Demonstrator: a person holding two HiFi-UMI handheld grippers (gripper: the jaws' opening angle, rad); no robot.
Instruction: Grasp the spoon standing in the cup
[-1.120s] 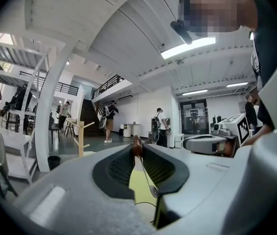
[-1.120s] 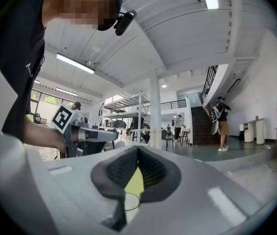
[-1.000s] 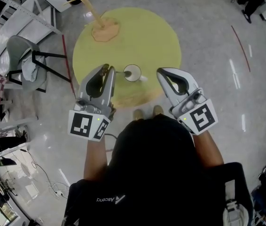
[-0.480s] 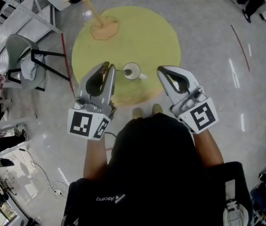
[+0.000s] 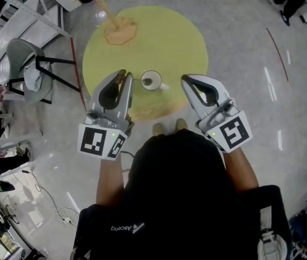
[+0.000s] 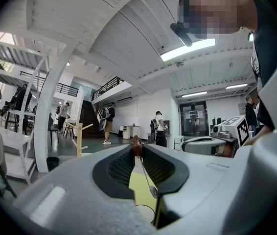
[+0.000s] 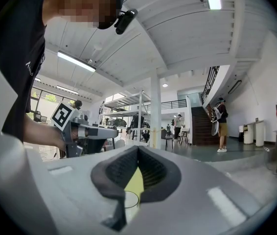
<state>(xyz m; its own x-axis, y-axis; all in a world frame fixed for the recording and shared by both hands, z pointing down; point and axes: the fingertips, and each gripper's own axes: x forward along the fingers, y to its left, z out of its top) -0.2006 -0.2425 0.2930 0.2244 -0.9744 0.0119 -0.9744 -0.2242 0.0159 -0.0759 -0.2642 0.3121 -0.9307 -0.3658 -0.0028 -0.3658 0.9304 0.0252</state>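
Observation:
A white cup [image 5: 157,80] stands near the front edge of the round yellow table [image 5: 164,37]. My left gripper [image 5: 123,76] is just left of the cup, shut on the brown handle end of the spoon [image 6: 136,147]. The thin metal shaft slants down from the jaw tips to the spoon's bowl [image 6: 154,191], over the cup rim [image 6: 143,210]. Whether the bowl is still inside the cup I cannot tell. My right gripper [image 5: 185,81] hangs just right of the cup, shut with nothing between its pads [image 7: 128,166]. The cup rim [image 7: 128,199] shows below it.
A wooden peg stand [image 5: 120,31] sits at the table's far left. A grey chair [image 5: 31,69] and white shelving [image 5: 12,10] stand to the left on the floor. The person's shoes [image 5: 167,128] touch the table's front edge. People stand far off near a staircase [image 6: 87,116].
The cup and table sit slightly higher in the head view. Both grippers keep their places, and the left one holds the spoon throughout.

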